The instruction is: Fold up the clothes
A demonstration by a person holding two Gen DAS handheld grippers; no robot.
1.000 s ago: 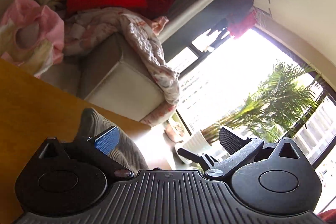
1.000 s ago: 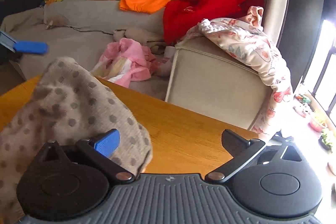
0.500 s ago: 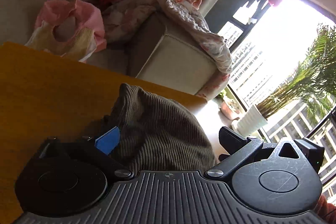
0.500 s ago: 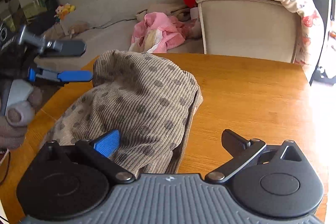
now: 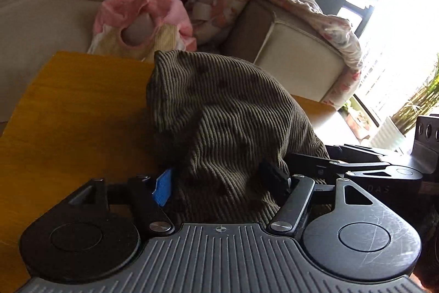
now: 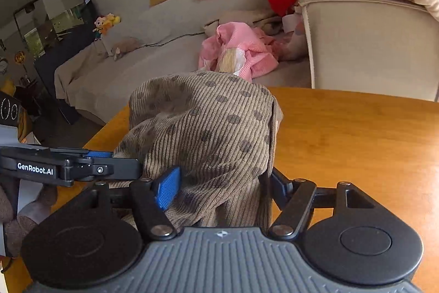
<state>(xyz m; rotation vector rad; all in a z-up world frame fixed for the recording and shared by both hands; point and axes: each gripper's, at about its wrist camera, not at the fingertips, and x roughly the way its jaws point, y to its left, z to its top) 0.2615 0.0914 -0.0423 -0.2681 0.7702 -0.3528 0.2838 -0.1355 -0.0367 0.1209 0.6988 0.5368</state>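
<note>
- So the thing being folded is a brown ribbed garment [image 6: 208, 133] with darker dots, bunched into a hump on the wooden tabletop [image 6: 356, 133]. It sits dead center in both wrist views, right up against the tongs.
- Left tongs [image 5: 222, 181]: the jaws have just been closing, and the cloth bulges between them. The blue pad is pushed into the fabric on one side and the black finger on the other, so I'd call that a grip on the near hem.
- Right tongs [image 6: 219, 187]: same deal, jaws have just been narrowing with a fat wad of garment between them, and the pads look buried in the folds. In the right wrist view you can see the left tongs coming in from the left edge of the frame, biting the same hem just beside it.
- Handling guess: soft, light, floppy knit. It won't hold a shape, it'll drape and sag from wherever you pinch it, and the ribs should give the pads decent friction (not a slippery one). Nothing fragile here.
- Where I'd hold it: two spots along one edge, apart from each other, so it hangs flat once lifted. Both grips look pretty close together right now, which may leave it bunched.
- Orientation: honestly hard to call while it's crumpled. The heap runs from the tongs toward the top of the frame and the couch [image 6: 164, 45], so that's my best guess for the long axis. I can't tell which end is which.
</note>
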